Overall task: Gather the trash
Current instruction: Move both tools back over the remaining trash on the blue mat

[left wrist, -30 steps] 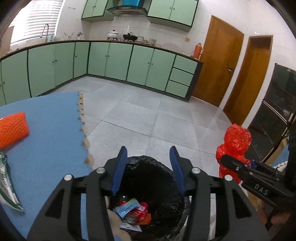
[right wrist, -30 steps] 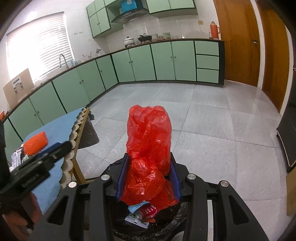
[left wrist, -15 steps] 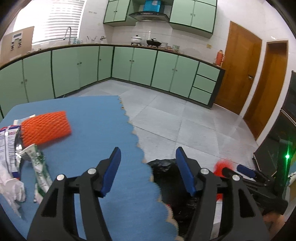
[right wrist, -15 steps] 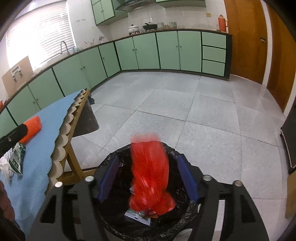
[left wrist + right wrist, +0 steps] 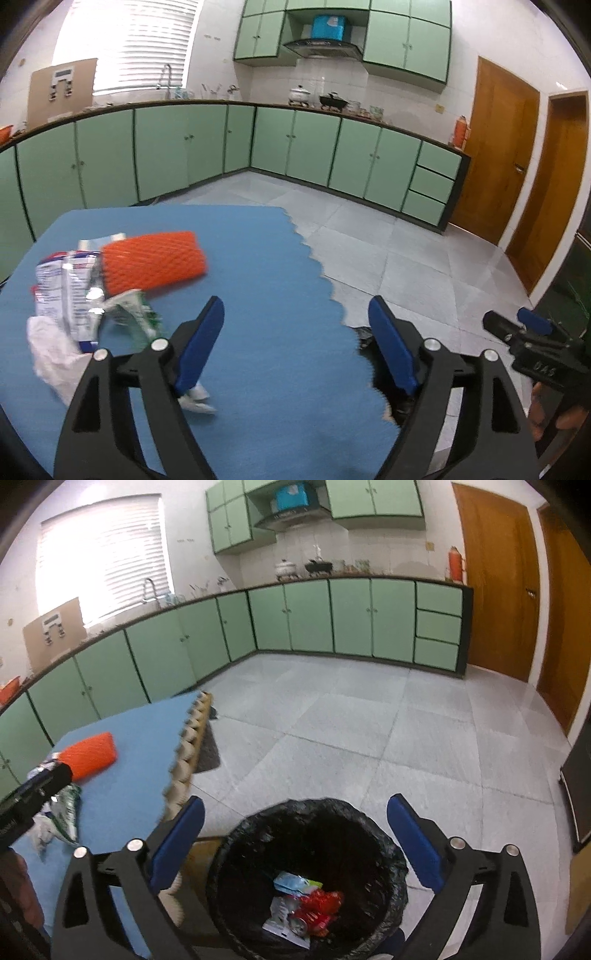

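Note:
My right gripper (image 5: 295, 834) is open and empty above the black-lined trash bin (image 5: 310, 875). The red plastic bag (image 5: 319, 908) lies at the bin's bottom with other wrappers. My left gripper (image 5: 295, 343) is open and empty over the blue table (image 5: 258, 295), right of a trash pile: an orange foam net (image 5: 153, 260), white and blue wrappers (image 5: 66, 291), a green and white wrapper (image 5: 133, 317) and a white tissue (image 5: 51, 354). The net also shows in the right wrist view (image 5: 90, 757). The right gripper shows at the left wrist view's right edge (image 5: 535, 347).
The table's scalloped right edge (image 5: 325, 288) borders a grey tiled floor (image 5: 369, 731). The bin (image 5: 369, 354) stands just past that edge. Green cabinets (image 5: 332, 155) line the far walls. Two wooden doors (image 5: 498, 147) stand at right. A dark cabinet (image 5: 580, 782) is at far right.
The right gripper opened and the red bag dropped into the bin. The left gripper swung left from over the bin to over the table, toward the trash pile.

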### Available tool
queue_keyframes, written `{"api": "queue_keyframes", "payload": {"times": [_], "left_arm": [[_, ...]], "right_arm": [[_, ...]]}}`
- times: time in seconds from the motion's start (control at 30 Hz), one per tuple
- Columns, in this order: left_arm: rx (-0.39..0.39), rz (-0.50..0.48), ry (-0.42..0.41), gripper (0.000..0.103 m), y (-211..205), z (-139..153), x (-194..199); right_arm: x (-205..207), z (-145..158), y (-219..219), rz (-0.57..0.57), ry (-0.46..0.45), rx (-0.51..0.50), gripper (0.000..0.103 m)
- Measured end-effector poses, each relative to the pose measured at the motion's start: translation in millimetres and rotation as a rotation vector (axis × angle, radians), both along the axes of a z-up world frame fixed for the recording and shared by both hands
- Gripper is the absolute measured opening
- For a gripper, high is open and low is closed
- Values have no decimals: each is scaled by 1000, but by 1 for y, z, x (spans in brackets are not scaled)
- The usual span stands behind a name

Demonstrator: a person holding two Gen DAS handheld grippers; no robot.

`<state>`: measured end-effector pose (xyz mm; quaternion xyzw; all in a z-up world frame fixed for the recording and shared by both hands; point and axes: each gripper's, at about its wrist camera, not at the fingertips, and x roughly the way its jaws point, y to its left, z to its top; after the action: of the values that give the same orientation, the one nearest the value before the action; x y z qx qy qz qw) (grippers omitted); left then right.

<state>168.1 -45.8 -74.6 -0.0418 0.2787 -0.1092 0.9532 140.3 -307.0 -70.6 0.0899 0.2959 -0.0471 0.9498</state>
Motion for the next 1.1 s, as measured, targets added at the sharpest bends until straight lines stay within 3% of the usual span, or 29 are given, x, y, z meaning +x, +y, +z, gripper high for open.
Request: {"api": "queue_keyframes", "payload": {"times": [0.3, 0.67, 1.1], "left_arm": [[66, 151, -6, 85, 72, 8, -29], [104, 335, 37, 85, 158, -6, -60], [101, 383, 54, 85, 204, -22, -55]], "right_arm": [[2, 23, 59, 105, -42, 3, 97], [15, 8, 158, 282, -46, -22, 97], [32, -16, 252, 447, -8, -111, 97]]}}
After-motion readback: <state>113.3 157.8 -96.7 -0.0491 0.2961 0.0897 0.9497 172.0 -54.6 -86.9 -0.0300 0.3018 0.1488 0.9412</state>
